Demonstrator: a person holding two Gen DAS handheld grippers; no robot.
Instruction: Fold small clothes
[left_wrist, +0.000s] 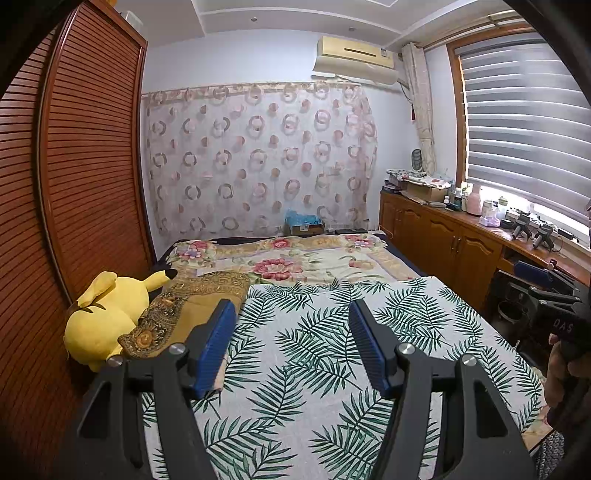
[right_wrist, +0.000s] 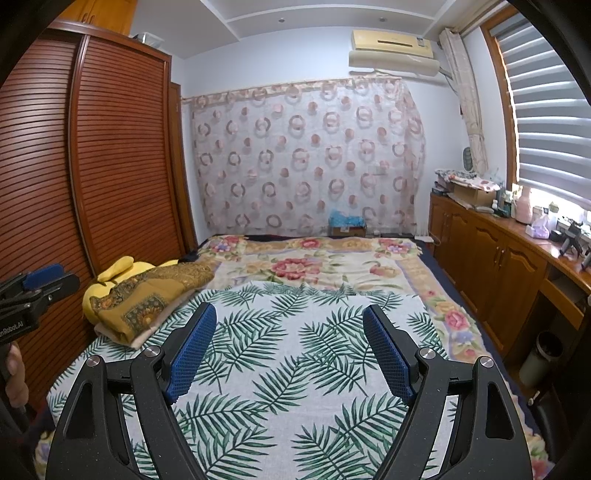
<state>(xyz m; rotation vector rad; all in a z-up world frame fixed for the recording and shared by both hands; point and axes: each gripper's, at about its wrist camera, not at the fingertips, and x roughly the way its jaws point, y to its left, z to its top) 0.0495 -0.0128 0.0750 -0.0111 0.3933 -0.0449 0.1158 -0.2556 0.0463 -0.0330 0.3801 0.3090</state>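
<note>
A folded mustard-and-brown patterned cloth (left_wrist: 192, 310) lies at the bed's left side, on a cream folded piece; it also shows in the right wrist view (right_wrist: 147, 295). A white cloth with green palm leaves (left_wrist: 325, 354) is spread flat over the near bed, also seen in the right wrist view (right_wrist: 295, 354). My left gripper (left_wrist: 291, 310) is open and empty above the leaf cloth. My right gripper (right_wrist: 290, 314) is open and empty above it too. The right gripper shows at the far right of the left wrist view (left_wrist: 546, 288); the left one at the right view's left edge (right_wrist: 40, 284).
A yellow plush toy (left_wrist: 107, 317) lies against the louvered wardrobe (left_wrist: 74, 177) at the bed's left. A floral blanket (left_wrist: 295, 262) covers the far bed. Wooden cabinets (left_wrist: 443, 243) with clutter on top run along the right under the window. A bin (right_wrist: 539, 358) stands on the floor.
</note>
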